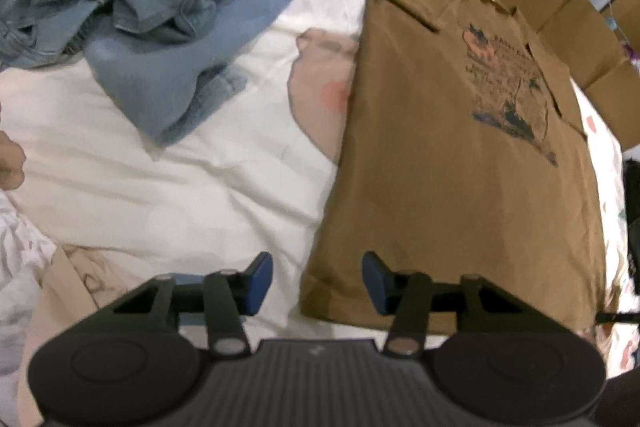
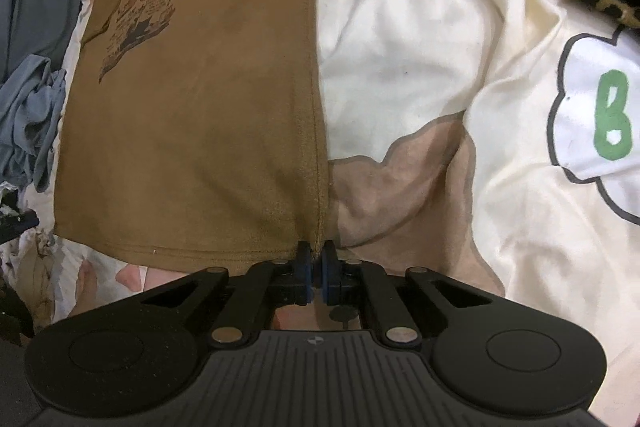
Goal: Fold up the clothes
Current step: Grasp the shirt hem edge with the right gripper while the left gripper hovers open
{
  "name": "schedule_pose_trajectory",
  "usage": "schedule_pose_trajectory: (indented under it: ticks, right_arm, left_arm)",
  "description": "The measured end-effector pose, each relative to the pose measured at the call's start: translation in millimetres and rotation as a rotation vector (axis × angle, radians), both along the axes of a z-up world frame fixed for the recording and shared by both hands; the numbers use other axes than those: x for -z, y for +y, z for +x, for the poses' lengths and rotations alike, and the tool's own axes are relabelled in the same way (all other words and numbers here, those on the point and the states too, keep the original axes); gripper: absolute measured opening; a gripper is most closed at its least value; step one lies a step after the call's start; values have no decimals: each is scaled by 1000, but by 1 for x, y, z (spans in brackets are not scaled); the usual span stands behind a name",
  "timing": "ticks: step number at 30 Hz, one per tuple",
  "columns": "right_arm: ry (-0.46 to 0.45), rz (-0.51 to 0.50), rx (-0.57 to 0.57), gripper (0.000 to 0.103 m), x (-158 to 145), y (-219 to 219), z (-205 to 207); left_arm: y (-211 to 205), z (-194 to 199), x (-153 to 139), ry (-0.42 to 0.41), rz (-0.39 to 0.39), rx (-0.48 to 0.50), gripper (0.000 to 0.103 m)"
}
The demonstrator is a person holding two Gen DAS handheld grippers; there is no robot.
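**A:** ok so where's the fold at? The brown shirt [image 1: 460, 155] lies flat on the printed bedsheet [image 1: 180, 187], long narrow rectangle, both long edges straight, and I think the sleeves are tucked in, though the far end near the collar is too blurry to be sure.

**B:** Looks like it's partway folded to me, sides in, length still full. The right gripper [image 2: 316, 267] has its pads pinched tight on the hem corner on its side of the shirt [image 2: 192, 107], right at the seam. The left gripper [image 1: 318, 281] is spread wide, holding nothing, hovering at the other hem corner, with one pad over the sheet and one over the fabric.

**A:** So the left needs to close on that corner?

**B:** That's my guess. To fold the hem up toward the collar you'd want both corners gripped evenly and lifted together, otherwise the rectangle skews. Thin knit, so it'll sag in the middle if they pull apart unevenly.

**A:** And the denim pile [image 1: 140, 7]?

**B:** Crumpled beyond the left gripper, well clear of the shirt. Clearly not folded as it lies.
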State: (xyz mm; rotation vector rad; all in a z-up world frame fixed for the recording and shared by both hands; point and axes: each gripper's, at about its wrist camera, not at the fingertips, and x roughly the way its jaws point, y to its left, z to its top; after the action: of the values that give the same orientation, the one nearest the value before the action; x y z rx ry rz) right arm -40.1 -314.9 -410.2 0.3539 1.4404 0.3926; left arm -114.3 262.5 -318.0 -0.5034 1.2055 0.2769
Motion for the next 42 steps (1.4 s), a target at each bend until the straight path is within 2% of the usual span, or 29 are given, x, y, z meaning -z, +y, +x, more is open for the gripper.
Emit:
schedule_pose_trajectory:
  ticks: [1,6,9,15,21,24,26,27,28,30,38,42]
  right_arm:
    - [-2,-6,0,2,-1,0,0]
    - [-14,-32,4,2,-6,-1,0]
    - [-16,-48,0,2,-8,0,0]
    - [-7,-72,-11,2,-8,5,1]
    - [-3,-82,-18,2,-9,9,0]
    - [1,-89,-21,2,-8,11,0]
    - [2,-94,-23,2,-8,13,1]
    - [0,-95,-25,2,-9,13,1]
    - [-3,-95,-27,2,-10,13,1]
    - [-8,-96,-30,2,-13,14,1]
    - [-42,-133,-17,2,-28,7,3]
    - [-33,-160,-20,2,-26,7,5]
  left_arm:
    - [-1,0,4,11,3,6,37]
    - [-3,-4,22,15,-2,-17,27]
    - [-10,-4,34,42,22,9,18]
    - [-18,-3,47,56,49,21,19]
    - [-31,1,50,40,70,37,34]
    - [-35,-1,51,31,84,26,34]
    - [-33,-5,50,19,64,0,27]
    - [-31,-7,49,14,48,-12,13]
    - [-29,-9,46,7,32,-19,7]
    - [-27,-14,40,-9,6,-23,6]
    - [-38,-19,15,-11,23,22,6]
    - [-29,-15,28,-33,-22,6,19]
